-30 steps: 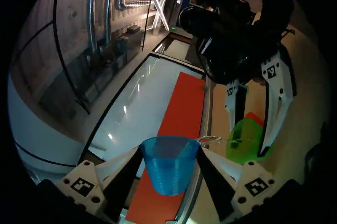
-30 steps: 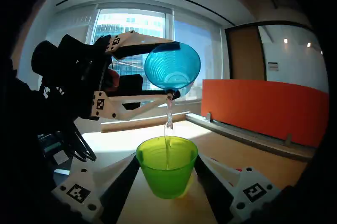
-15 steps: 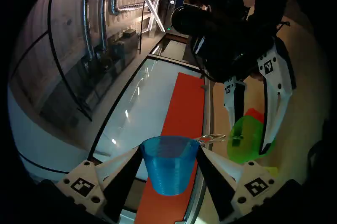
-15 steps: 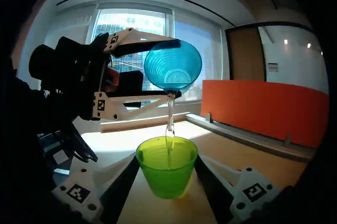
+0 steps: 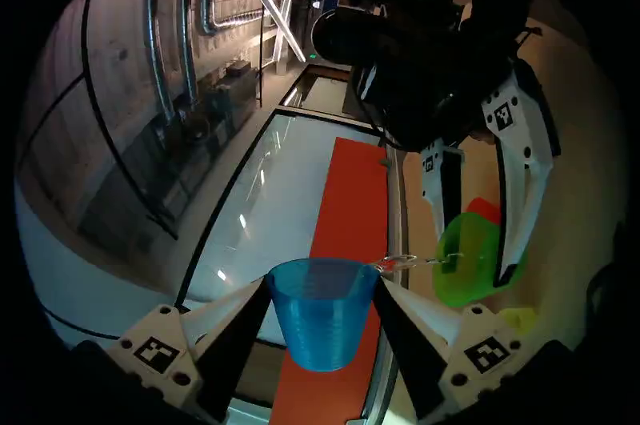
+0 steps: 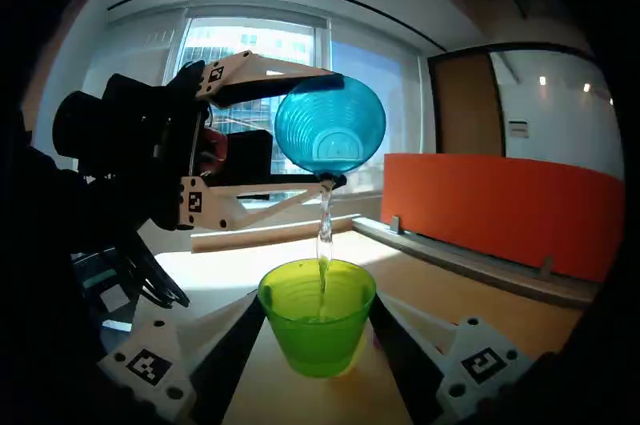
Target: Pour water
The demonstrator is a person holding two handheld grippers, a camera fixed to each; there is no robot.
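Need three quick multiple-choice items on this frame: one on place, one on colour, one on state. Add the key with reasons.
1. Where is the blue cup relative to the green cup?
A) above it
B) nested inside it
C) standing beside it

2. What colour is the partition at the right?
A) grey
B) orange
C) yellow

3. How is the blue cup held?
A) upright
B) fully upside down and dry
C) tipped, pouring water

Key: A, in the right gripper view it hangs over the green cup's mouth. B, the panel is plainly orange. C, its mouth faces sideways and a thin line of water falls into the green cup.
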